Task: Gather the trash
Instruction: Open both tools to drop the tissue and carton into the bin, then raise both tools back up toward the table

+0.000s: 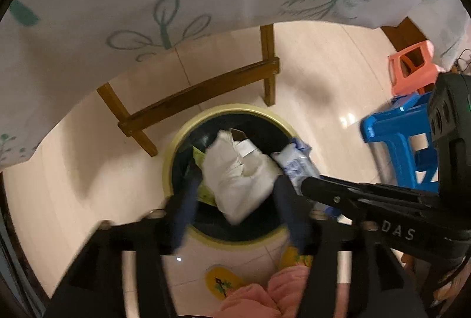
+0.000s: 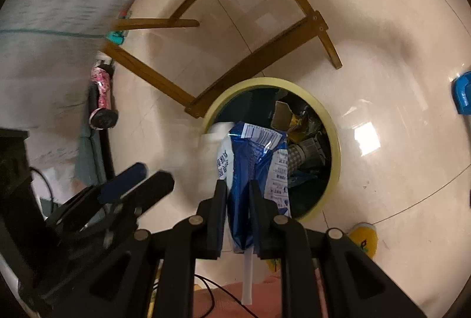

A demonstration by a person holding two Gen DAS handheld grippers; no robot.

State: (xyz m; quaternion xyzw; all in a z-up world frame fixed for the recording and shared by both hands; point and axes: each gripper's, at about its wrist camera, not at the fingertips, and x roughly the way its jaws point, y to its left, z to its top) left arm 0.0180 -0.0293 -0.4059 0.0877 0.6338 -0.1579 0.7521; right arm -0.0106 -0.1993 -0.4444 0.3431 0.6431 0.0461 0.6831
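Bin: round yellow-rimmed waste bin [image 1: 176, 138] is standing beside wooden table legs [image 1: 188, 100].
Left gripper [image 1: 235, 185]: jaws are standing apart, crumpled white paper wad [image 1: 238, 179] sitting loose between them over the bin.
Right gripper [image 2: 238, 185]: is pinching blue-and-white plastic wrapper [image 2: 250, 159] above the bin's rim.

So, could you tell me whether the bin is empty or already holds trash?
Holds trash. The right wrist view shows cardboard and crumpled wrappers inside the bin.
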